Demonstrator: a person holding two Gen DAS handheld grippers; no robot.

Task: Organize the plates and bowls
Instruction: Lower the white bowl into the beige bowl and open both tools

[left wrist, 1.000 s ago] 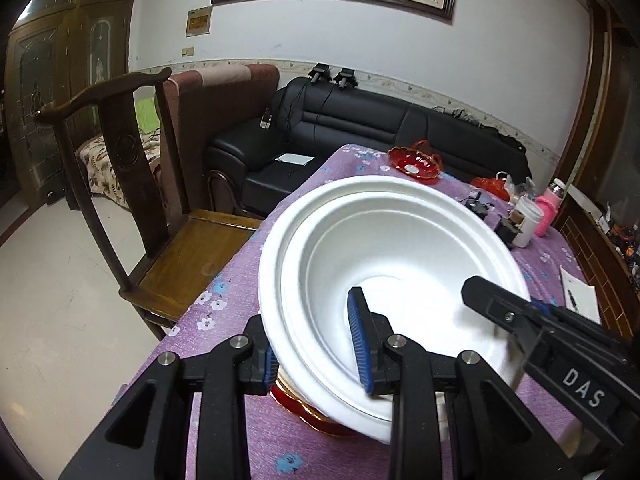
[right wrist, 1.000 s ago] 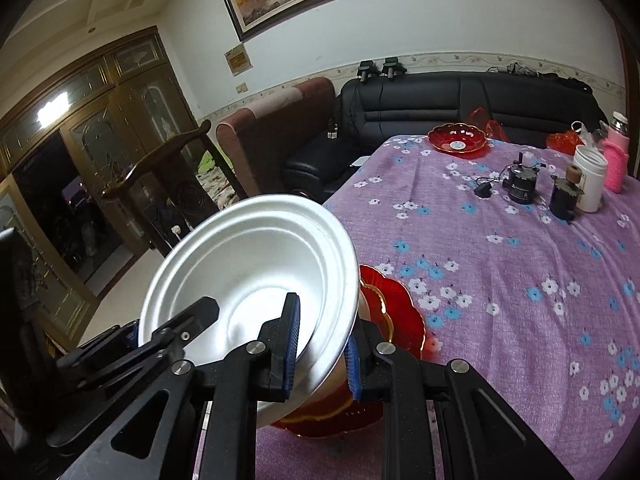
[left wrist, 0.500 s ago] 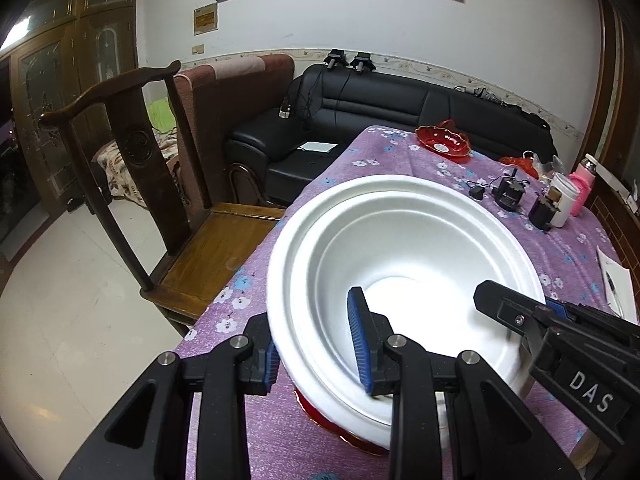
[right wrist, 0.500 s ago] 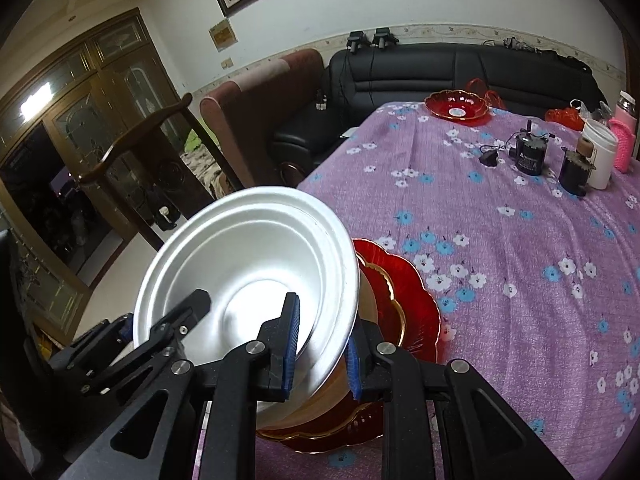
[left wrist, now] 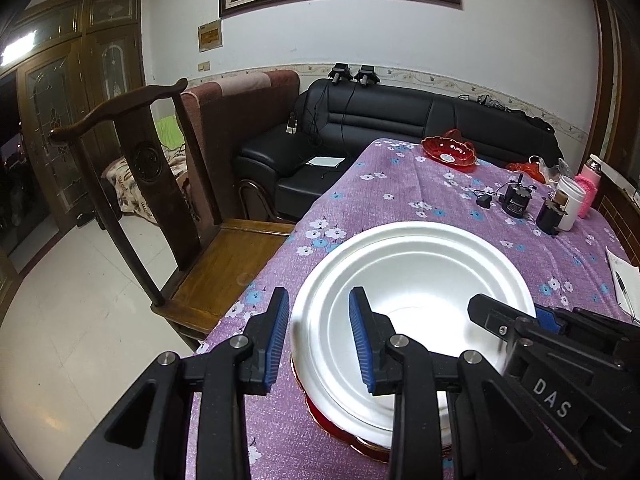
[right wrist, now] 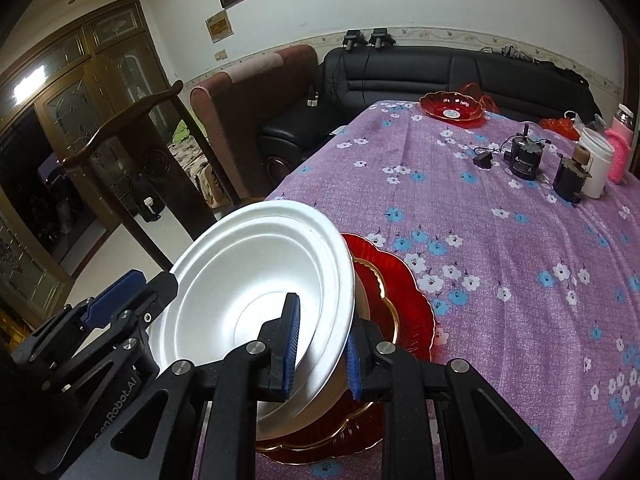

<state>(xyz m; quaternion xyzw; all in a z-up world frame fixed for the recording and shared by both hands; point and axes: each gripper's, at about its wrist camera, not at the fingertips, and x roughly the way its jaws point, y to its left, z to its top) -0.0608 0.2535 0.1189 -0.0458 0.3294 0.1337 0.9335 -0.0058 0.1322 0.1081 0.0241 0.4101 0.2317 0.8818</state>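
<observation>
Tabletop (left wrist: 400, 184) under a purple cloth with white and blue flowers fills the right half of both views. A dark wooden chair (left wrist: 168, 208) stands at its 9 o'clock edge; a black sofa (left wrist: 400, 120) sits past the far end at 12.

White bowl (left wrist: 416, 280) — round, so no long axis; mouth faces up, with its rim tipped higher on the chair side in the right wrist view. Plain matte white, stepped rings inside, a bright glare at the bottom. It sits at the near edge of the tabletop, at 6 o'clock, stacked on a cream dish and a red plate (right wrist: 404, 292) with a scalloped gold-trimmed rim; the plate shows at the bowl's 3 o'clock in the right wrist view.

Left gripper (left wrist: 318, 340): fingers part-open, blue pads straddling the bowl rim at its 8 o'clock — one pad inside, one outside, with a visible gap to the outer pad. Not clamped.

Right gripper (right wrist: 320, 344): fingers narrower, one pad inside the bowl and one under its rim at about 5 o'clock in its own view. I cannot tell whether they are pressing on the rim.

Far end, 12 to 1 o'clock: a second red dish (left wrist: 448, 152), small black devices (left wrist: 516, 200), a white cup (left wrist: 570, 202).
</observation>
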